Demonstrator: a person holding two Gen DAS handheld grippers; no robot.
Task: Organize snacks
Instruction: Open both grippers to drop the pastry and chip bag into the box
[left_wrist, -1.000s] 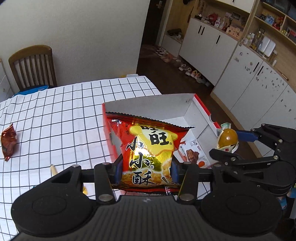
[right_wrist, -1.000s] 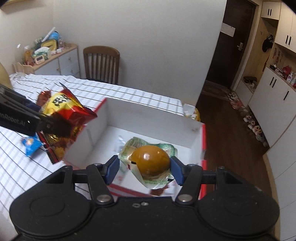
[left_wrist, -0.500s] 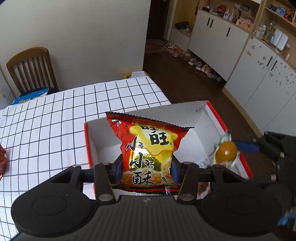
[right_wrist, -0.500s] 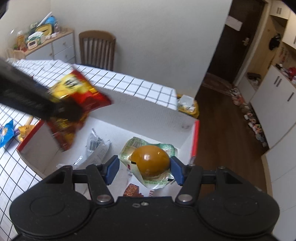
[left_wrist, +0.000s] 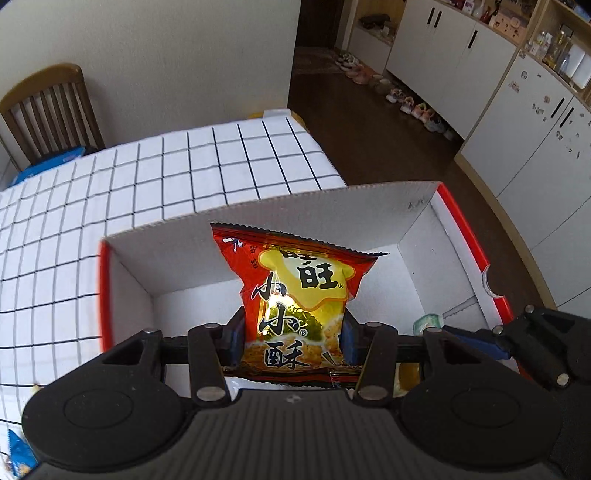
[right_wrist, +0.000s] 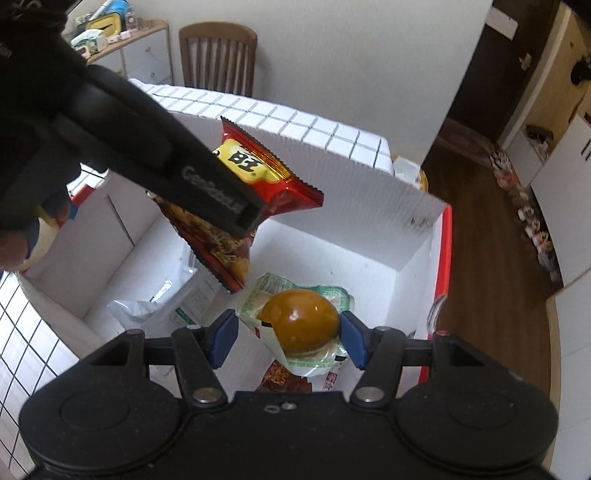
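My left gripper (left_wrist: 291, 334) is shut on a red and yellow snack bag (left_wrist: 295, 291), which it holds upright over the open white box (left_wrist: 280, 210) with red edges. From the right wrist view that bag (right_wrist: 258, 166) hangs tilted above the box's left half, with the left gripper's black finger across it. A brown egg-shaped snack in a green and white wrapper (right_wrist: 299, 321) sits between the blue pads of my right gripper (right_wrist: 288, 338), which is shut on it low inside the box (right_wrist: 369, 218). At the right of the left wrist view the right gripper (left_wrist: 443, 332) shows, partly hidden.
On the box floor lie a white packet (right_wrist: 147, 306) and a brown packet (right_wrist: 284, 380). The box stands at the corner of a checked tablecloth (left_wrist: 147, 184); wooden floor lies beyond. A blue packet (left_wrist: 18, 454) lies near left, and a wooden chair (left_wrist: 48, 107) stands at the far side.
Both grippers have moved from beside the box to over its inside. The red bag now hangs above the box floor, and the egg snack is lower in the box.
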